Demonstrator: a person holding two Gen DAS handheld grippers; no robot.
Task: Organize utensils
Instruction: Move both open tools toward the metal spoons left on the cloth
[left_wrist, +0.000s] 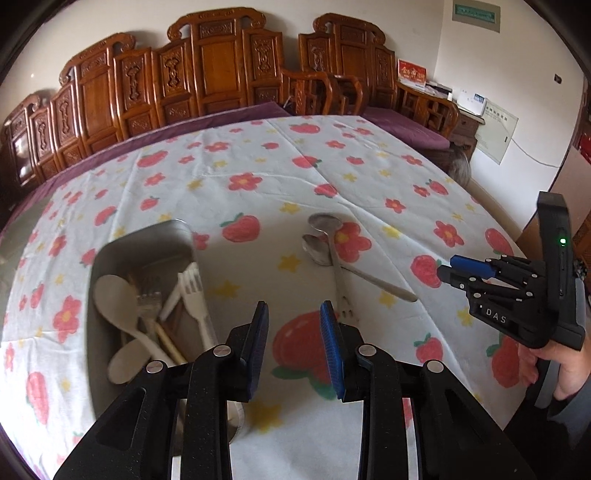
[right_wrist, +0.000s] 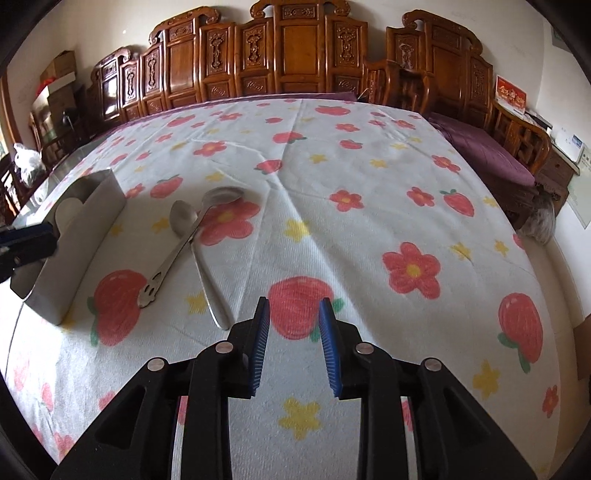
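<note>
Two metal spoons lie crossed on the flowered tablecloth: one with a cut-out handle end (left_wrist: 325, 222) (right_wrist: 224, 195) and a plain one (left_wrist: 314, 248) (right_wrist: 183, 218). A metal tray (left_wrist: 147, 254) (right_wrist: 81, 251) to their left holds a white spoon (left_wrist: 114, 299), a metal fork (left_wrist: 149, 299), a white plastic fork (left_wrist: 194, 291) and chopsticks. My left gripper (left_wrist: 294, 314) hovers open beside the tray's near right corner, with nothing between its blue pads. My right gripper (right_wrist: 293, 306) (left_wrist: 452, 269) is open and empty too, just right of the plain spoon's handle end.
The tablecloth (right_wrist: 369, 177) covers a broad table. Carved wooden benches (right_wrist: 295, 55) with purple cushions (right_wrist: 487, 151) line its far side. A person's hand (left_wrist: 543, 369) holds the right gripper. The left gripper's tip (right_wrist: 26, 240) shows at the right wrist view's left edge, over the tray.
</note>
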